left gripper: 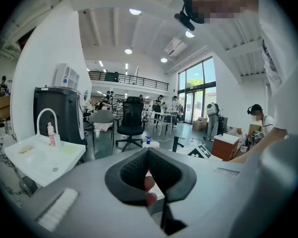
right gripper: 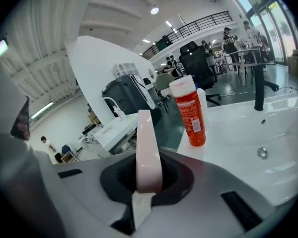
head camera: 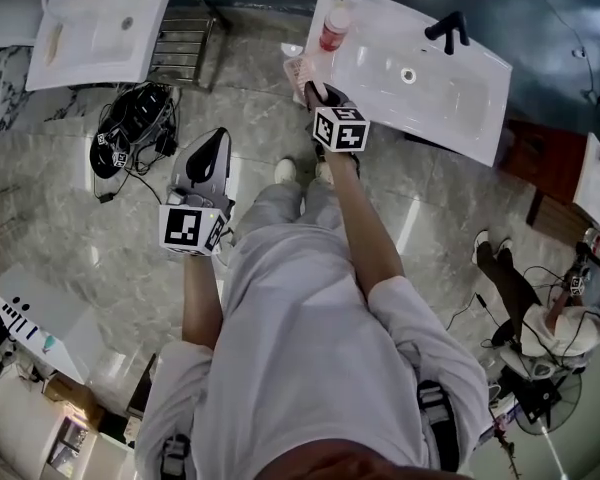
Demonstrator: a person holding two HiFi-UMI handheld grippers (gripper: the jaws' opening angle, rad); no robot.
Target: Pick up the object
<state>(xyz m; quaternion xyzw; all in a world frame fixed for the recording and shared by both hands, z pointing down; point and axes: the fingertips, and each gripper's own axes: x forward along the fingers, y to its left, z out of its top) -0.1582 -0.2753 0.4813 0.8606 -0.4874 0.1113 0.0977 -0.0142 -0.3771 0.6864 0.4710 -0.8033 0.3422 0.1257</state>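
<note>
**One pink piece pinched by the sink**

The right tongs (head camera: 317,96) pinch one flat pink object (right gripper: 149,152) edge-on, just beside the sink (right gripper: 283,148). Beyond them stand one red bottle (right gripper: 190,113), its label print too small to read, and one black tap (right gripper: 259,86). The left tongs (left gripper: 148,155), well apart, are pressed together with nothing between them.

Bright, even indoor light comes from round recessed ceiling lamps (left gripper: 135,12) and tall glazed windows (left gripper: 196,90). The glossy grey marble floor (head camera: 420,218) carries pale reflected streaks. The white ceramic basin top (head camera: 480,88) is very bright, with faint shading toward its right edge. Both gripper views bend strongly outward into black corners. The pale pink plastic strip (right gripper: 148,148) clamped in the right gripper (right gripper: 148,180) shows a soft sheen, and its near end is blurred.
</note>
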